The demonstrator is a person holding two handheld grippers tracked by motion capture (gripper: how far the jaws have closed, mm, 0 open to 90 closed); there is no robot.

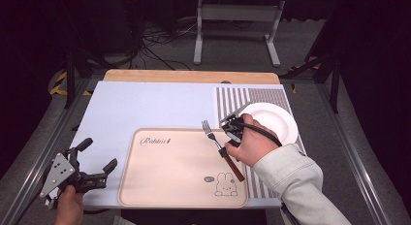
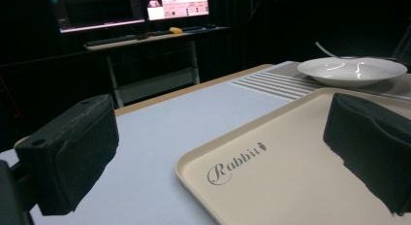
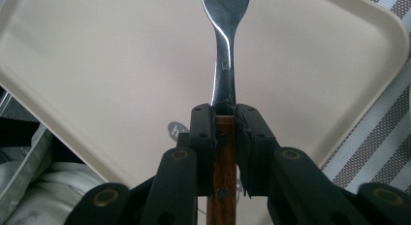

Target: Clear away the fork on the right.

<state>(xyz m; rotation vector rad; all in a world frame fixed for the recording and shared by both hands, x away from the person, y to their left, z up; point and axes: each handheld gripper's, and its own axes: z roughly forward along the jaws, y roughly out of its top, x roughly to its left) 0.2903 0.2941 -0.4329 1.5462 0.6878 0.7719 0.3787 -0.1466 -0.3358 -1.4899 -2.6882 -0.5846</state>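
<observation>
A fork (image 1: pixel 219 146) with a brown wooden handle and steel tines hangs over the right part of the beige tray (image 1: pixel 160 186). My right gripper (image 1: pixel 224 151) is shut on the handle's upper end; in the right gripper view the pads (image 3: pixel 202 137) clamp the wood, and the fork's (image 3: pixel 224 65) steel neck runs up past them above the tray (image 3: pixel 97 65). My left gripper (image 1: pixel 99 154) stands open at the table's front left corner, nothing between its pads (image 2: pixel 72 152). It points across the tray (image 2: pixel 291 157) toward the white plate (image 2: pixel 351 70).
The white plate (image 1: pixel 269 120) rests on a striped placemat (image 1: pixel 232 96) at the right, behind the right hand. A pale blue mat (image 1: pixel 145 106) covers the table. A desk with monitors (image 2: pixel 131 7) stands beyond the table's far edge.
</observation>
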